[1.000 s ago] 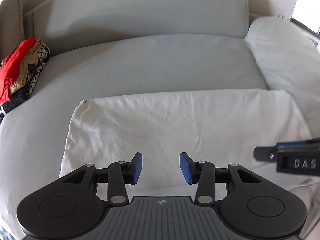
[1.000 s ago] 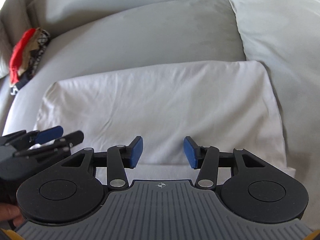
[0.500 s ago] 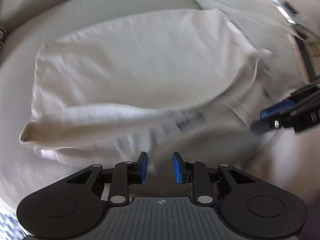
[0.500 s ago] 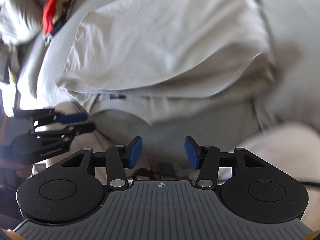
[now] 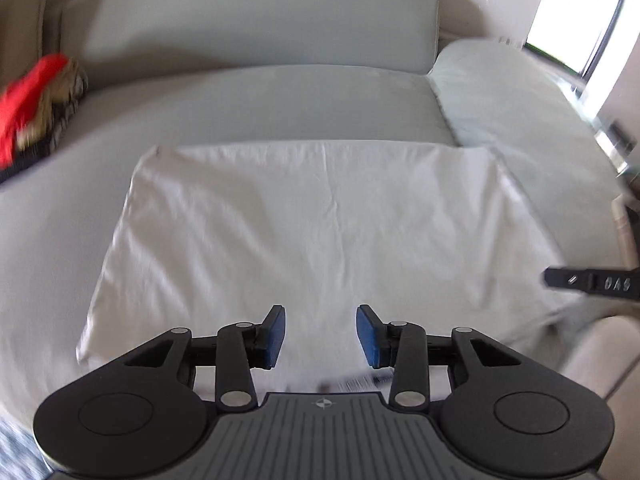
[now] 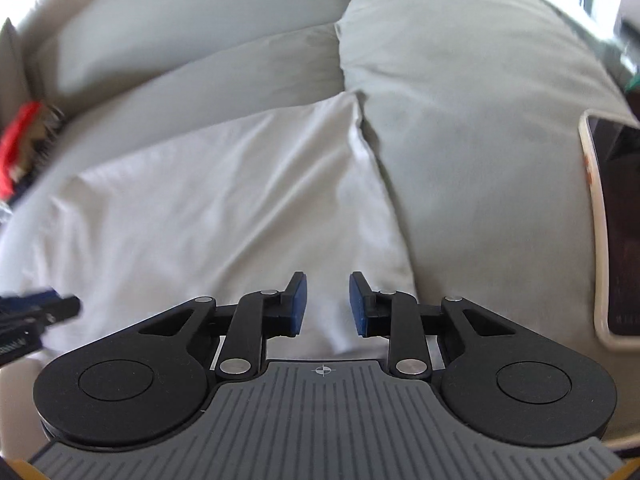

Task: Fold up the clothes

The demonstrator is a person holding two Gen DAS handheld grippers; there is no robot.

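A white garment [image 5: 320,216] lies spread flat as a wide rectangle on the grey sofa seat [image 5: 260,100]. My left gripper [image 5: 321,334] hovers open over the garment's near edge with nothing between its blue pads. The right gripper [image 5: 592,282] shows at the right edge of that view, beside the garment's right end. In the right wrist view the white garment [image 6: 220,208] fills the middle. My right gripper [image 6: 328,304] is over its near right corner, jaws partly apart and empty. The left gripper [image 6: 36,312] is blurred at the left edge.
A pile of red and patterned clothes [image 5: 36,108] sits at the seat's far left, against the armrest. A second grey cushion [image 6: 480,140] adjoins the garment's right side. A phone [image 6: 616,232] lies on that cushion at the right. The sofa back [image 5: 260,20] rises behind.
Half a second ago both views were tilted down at the garment's lifted near edge. Both now look level across the flat garment. The left jaws have widened; the right jaws have narrowed.
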